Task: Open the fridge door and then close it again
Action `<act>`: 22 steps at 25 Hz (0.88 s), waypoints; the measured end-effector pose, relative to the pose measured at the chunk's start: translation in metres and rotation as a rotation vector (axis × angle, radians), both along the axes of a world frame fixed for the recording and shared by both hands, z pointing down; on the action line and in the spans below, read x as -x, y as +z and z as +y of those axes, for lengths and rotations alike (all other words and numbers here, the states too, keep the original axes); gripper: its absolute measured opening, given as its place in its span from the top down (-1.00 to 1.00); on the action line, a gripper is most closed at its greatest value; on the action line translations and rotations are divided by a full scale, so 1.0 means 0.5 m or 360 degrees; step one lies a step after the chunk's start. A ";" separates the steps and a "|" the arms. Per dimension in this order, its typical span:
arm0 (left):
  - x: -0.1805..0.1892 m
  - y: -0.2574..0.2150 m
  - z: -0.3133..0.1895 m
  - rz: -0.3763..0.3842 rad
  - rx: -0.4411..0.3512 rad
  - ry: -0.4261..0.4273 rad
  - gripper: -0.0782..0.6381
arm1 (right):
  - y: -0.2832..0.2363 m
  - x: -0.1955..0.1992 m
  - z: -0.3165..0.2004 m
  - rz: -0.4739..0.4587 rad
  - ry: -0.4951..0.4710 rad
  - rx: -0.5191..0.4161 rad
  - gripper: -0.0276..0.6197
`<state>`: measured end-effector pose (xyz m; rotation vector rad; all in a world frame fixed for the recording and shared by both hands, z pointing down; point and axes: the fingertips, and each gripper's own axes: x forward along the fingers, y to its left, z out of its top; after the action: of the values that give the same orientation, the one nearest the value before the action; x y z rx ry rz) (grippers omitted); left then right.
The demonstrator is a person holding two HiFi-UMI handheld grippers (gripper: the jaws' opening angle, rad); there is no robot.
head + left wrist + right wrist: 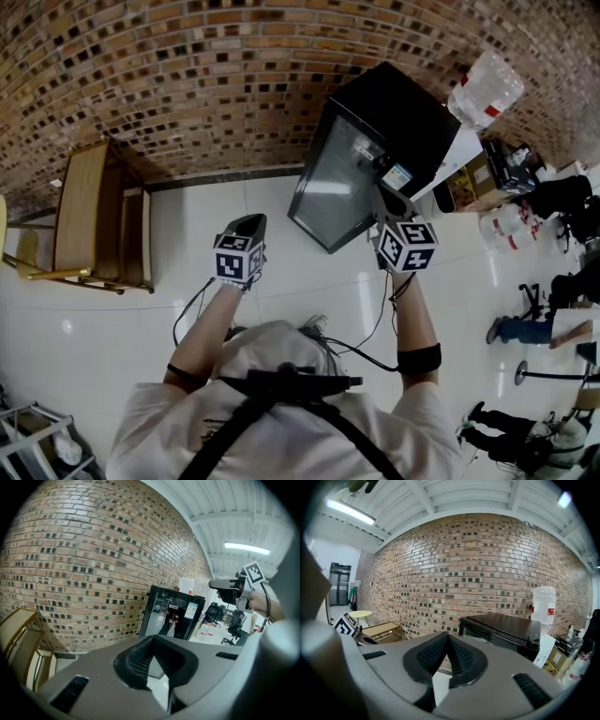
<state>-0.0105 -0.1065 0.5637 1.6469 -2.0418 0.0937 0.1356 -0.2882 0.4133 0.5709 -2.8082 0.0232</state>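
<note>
Two empty grippers, left gripper (pixel 152 640) and right gripper (pixel 447 640), hang clenched near the black fridge (pixel 389 117), standing on the floor (pixel 234 202) against a brick wall (pixel 187 75); contents behind its shut glass door (pixel 328 187) unclear.

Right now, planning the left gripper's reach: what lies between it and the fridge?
Nothing but bare white floor between the left gripper and the fridge; the head view shows it.
</note>
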 end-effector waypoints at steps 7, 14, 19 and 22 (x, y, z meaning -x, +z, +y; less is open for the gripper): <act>-0.012 0.011 0.006 0.0012 0.0017 0.0026 0.78 | 0.003 -0.010 0.011 0.0000 0.0021 0.0018 0.91; -0.024 0.009 0.014 0.0006 0.0007 0.0046 0.78 | 0.005 -0.022 0.032 -0.0020 0.0042 0.0025 0.91; -0.027 0.008 0.021 0.0002 0.0006 0.0068 0.78 | 0.000 -0.024 0.044 -0.0032 0.0057 0.0019 0.91; -0.030 0.008 0.021 -0.0002 0.0005 0.0083 0.78 | -0.003 -0.028 0.044 -0.0039 0.0067 0.0014 0.91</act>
<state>0.0047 -0.0958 0.5678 1.6986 -1.9990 0.1163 0.1498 -0.2662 0.4120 0.6320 -2.8182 0.0518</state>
